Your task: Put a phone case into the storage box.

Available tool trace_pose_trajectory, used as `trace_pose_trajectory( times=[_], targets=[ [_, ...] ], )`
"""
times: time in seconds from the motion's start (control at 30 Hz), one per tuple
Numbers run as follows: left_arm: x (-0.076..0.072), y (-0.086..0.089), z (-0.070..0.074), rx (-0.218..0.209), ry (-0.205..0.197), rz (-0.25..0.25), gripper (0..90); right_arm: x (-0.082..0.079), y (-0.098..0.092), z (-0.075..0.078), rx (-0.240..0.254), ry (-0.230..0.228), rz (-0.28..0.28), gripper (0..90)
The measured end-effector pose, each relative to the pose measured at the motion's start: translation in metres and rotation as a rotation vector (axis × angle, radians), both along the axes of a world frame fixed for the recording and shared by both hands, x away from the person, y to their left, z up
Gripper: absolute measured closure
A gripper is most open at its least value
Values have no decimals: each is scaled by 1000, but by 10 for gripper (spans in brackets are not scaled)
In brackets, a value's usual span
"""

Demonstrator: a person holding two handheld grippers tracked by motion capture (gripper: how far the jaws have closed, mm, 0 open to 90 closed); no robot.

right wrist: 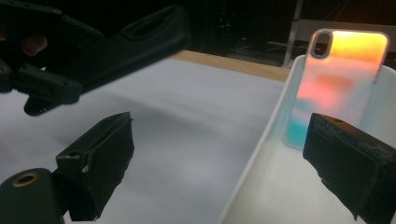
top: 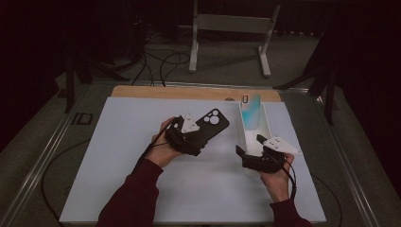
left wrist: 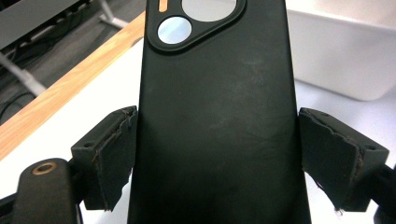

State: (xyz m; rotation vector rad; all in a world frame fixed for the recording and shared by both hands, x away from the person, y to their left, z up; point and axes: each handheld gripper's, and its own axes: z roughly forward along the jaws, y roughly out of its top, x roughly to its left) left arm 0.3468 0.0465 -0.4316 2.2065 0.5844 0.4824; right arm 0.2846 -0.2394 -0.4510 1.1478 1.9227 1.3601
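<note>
- Left gripper (top: 201, 134) fingers pinching the matte black phone case (left wrist: 217, 121), lifted off the desk (top: 118, 156).
- Right gripper (top: 249, 144) fingers spread, straddling the white plastic bin's (top: 265, 124) wall.
- Next: probably drop it in beside the iridescent case (right wrist: 341, 79).

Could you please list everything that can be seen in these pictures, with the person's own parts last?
black phone case: one, black with round camera cut-outs, clamped across its width in the left claw, lifted over the white mat
iridescent phone case: one, orange-pink to teal, leaning upright at the far end of the bin
bin: one, white, long and narrow, at the right of the mat
mat: one, white, covering the table
table: one, wooden edge showing at the far side
frame: one, grey metal, on the floor behind the table
left claw: one, black, shut on the black phone case
right claw: one, black, open, astride the near wall of the bin
sleeves: two, dark red
</note>
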Motion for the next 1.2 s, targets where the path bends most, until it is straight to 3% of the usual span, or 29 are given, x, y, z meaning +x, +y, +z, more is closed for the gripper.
trace_pose_trajectory(
  times=[0.27, 0.6, 0.9, 1.2],
  targets=[
    [-17, -21, -1, 18, -23, -84, 158, -1, -1, 6, 58, 32, 17, 99],
    [-28, -35, -1, 5, -38, -167, 157, -1, 3, 7, 81, 60, 38, 121],
    [-35, -45, -3, -13, -42, -212, 156, -1, 4, 6, 103, 75, 52, 149],
    [-38, -54, -6, -31, -57, -231, 154, -1, 6, 6, 130, 101, 72, 251]
  ],
)
